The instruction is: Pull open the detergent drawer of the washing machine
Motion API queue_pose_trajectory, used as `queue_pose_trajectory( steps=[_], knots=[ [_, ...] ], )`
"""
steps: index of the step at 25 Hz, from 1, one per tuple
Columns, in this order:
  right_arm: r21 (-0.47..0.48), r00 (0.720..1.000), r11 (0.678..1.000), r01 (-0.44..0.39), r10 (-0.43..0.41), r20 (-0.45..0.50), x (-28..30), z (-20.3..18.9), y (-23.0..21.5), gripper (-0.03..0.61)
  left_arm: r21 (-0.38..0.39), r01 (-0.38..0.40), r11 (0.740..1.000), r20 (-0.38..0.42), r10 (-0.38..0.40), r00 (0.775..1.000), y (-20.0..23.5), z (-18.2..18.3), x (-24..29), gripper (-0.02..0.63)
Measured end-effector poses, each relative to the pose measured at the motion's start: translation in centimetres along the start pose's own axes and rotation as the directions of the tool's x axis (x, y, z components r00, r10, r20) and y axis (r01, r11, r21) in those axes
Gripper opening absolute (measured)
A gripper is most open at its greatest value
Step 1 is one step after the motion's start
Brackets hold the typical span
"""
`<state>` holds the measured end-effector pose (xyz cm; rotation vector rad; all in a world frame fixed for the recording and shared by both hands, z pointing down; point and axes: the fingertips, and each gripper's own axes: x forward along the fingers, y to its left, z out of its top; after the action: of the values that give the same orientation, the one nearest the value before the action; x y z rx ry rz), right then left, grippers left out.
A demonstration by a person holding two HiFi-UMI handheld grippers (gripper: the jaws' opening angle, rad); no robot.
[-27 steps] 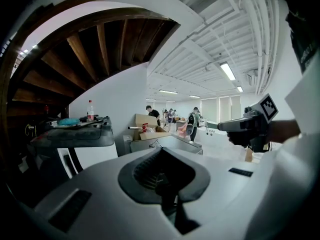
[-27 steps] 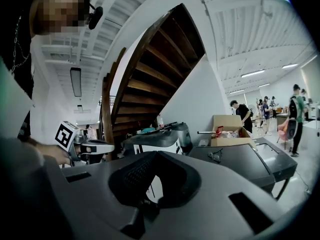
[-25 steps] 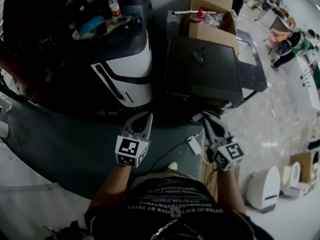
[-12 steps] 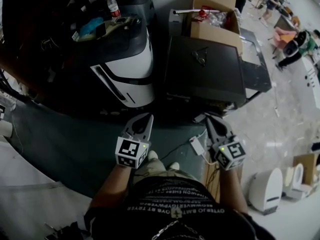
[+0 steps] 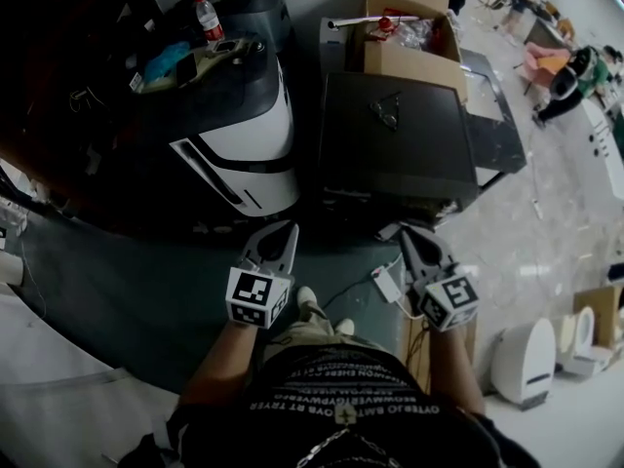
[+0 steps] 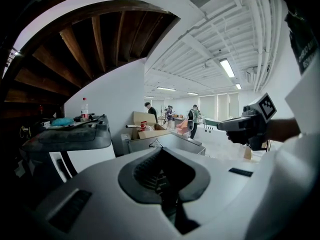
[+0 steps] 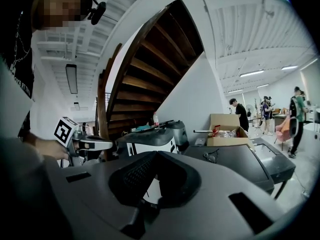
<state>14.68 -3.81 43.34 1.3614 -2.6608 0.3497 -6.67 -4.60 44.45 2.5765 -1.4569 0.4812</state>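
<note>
Two machines stand ahead of me in the head view: a white and black one (image 5: 249, 130) with clutter on top, and to its right a dark grey box-shaped one (image 5: 390, 139) with a flat lid. I cannot make out a detergent drawer on either. My left gripper (image 5: 280, 230) is shut and empty, pointing at the gap between the machines, well short of them. My right gripper (image 5: 408, 234) is also shut and empty, just before the dark machine's front edge. In the left gripper view the jaws (image 6: 161, 150) meet, as they do in the right gripper view (image 7: 154, 154).
A plastic bottle (image 5: 204, 15) and a teal cloth (image 5: 168, 57) lie on the white machine. An open cardboard box (image 5: 414, 57) sits behind the dark one. A white plug block with cables (image 5: 384, 283) lies on the floor by my feet. White appliances (image 5: 526, 361) stand at right; people (image 5: 570, 71) are far off.
I have stepped a little closer to the machines and a foot now shows below the grippers. Both grippers drifted slightly forward and stay shut.
</note>
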Motion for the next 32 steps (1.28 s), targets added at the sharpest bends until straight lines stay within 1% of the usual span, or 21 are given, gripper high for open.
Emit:
queue_pose_trajectory(
  steps=[5, 7, 11, 13, 16, 18, 21, 25, 28, 32],
  knots=[
    [0.000, 1.000, 1.000, -0.007, 0.007, 0.018, 2.3, 0.2, 0.0, 0.003, 0.025, 0.015, 1.000, 0.002, -0.015, 1.000, 1.8, 0.7, 1.1, 0.005],
    [-0.003, 1.000, 1.000, -0.016, 0.016, 0.011, 3.4, 0.3, 0.2, 0.002, 0.016, 0.016, 1.000, -0.004, -0.016, 1.000, 2.8, 0.3, 1.5, 0.005],
    [-0.025, 1.000, 1.000, 0.003, -0.003, -0.014, 5.9, 0.6, 0.1, 0.002, 0.001, 0.007, 1.000, -0.005, -0.007, 1.000, 5.4, 0.0, 2.1, 0.005],
    [-0.032, 1.000, 0.999, -0.011, 0.011, -0.010, 7.2, 1.3, 0.5, 0.002, -0.006, -0.003, 1.000, -0.007, 0.003, 1.000, 6.9, -0.1, 2.3, 0.005],
    [-0.008, 0.999, 0.999, -0.035, 0.036, 0.005, 9.2, 2.3, 1.3, 0.002, -0.012, -0.012, 1.000, -0.011, 0.012, 1.000, 8.7, -0.3, 2.9, 0.005],
    [0.007, 0.999, 0.999, -0.038, 0.037, 0.022, 10.6, 2.6, 1.1, 0.002, -0.013, -0.011, 1.000, -0.011, 0.011, 1.000, 9.8, -0.4, 3.5, 0.005],
    [0.006, 0.999, 0.999, -0.037, 0.037, 0.021, 12.4, 2.5, 0.7, 0.003, -0.020, 0.001, 1.000, -0.017, -0.001, 1.000, 11.1, -0.7, 4.5, 0.005],
    [-0.028, 1.000, 1.000, 0.006, -0.007, -0.024, 14.3, 2.4, -0.2, 0.002, -0.019, 0.029, 0.999, -0.019, -0.030, 0.999, 12.4, -0.7, 6.1, 0.005],
    [-0.014, 1.000, 1.000, 0.010, -0.010, 0.003, 15.5, 3.5, 0.0, 0.002, -0.009, 0.054, 0.998, -0.015, -0.054, 0.998, 13.3, -0.5, 7.3, 0.005],
    [-0.042, 0.998, 0.997, 0.057, -0.057, 0.003, 15.8, 3.3, -0.7, 0.003, 0.003, 0.088, 0.996, -0.015, -0.088, 0.996, 14.0, -0.6, 8.7, 0.005]
  ],
)
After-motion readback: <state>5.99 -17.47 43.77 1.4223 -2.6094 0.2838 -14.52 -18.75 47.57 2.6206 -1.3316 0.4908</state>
